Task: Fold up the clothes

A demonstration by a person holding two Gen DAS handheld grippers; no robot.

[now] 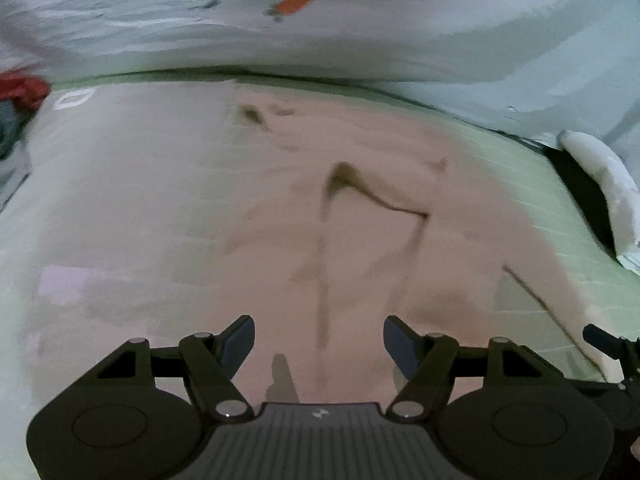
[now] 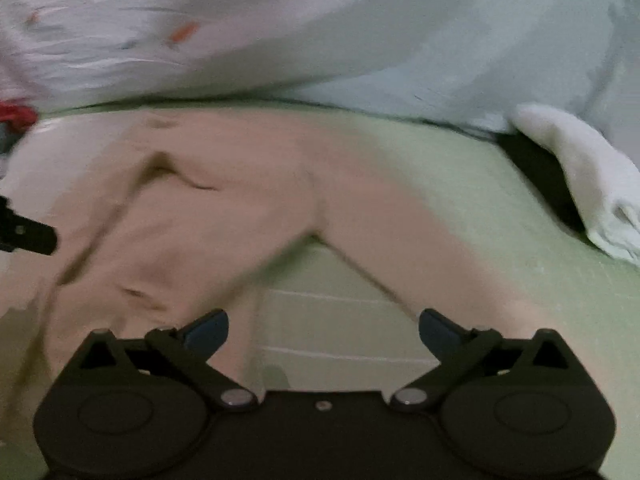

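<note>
Pink trousers (image 1: 360, 240) lie spread flat on the bed, on a pale green sheet (image 1: 532, 184) marked with a faint grid of lines. In the left wrist view your left claw (image 1: 319, 342) hangs just above the pink cloth with its jaws set wide and nothing between them; the dark blue pads (image 1: 240, 340) stand clear of the fabric. Dark creases run away from the claw across the garment. Beyond the trousers a light quilt printed with small carrots (image 1: 320, 28) is bunched along the far side of the bed. A red item (image 1: 22, 88) sits at the far left edge, and a white cloth (image 1: 600, 184) lies at the right, beside a dark gap. Part of your other claw shows at the lower right corner. The view is blurred.

In the right wrist view your right claw (image 2: 324, 334) is likewise spread wide and empty. It hangs over the fork of the trousers (image 2: 208, 216), where the two legs part and a wedge of green sheet (image 2: 460, 184) shows between them. One leg runs towards the lower left, the other towards the lower right. The carrot quilt (image 2: 280, 28) fills the far side, the white cloth (image 2: 580, 176) lies at the right, and the red item (image 2: 16, 114) sits at the far left. A tip of your left claw enters from the left edge, over the pink cloth.
</note>
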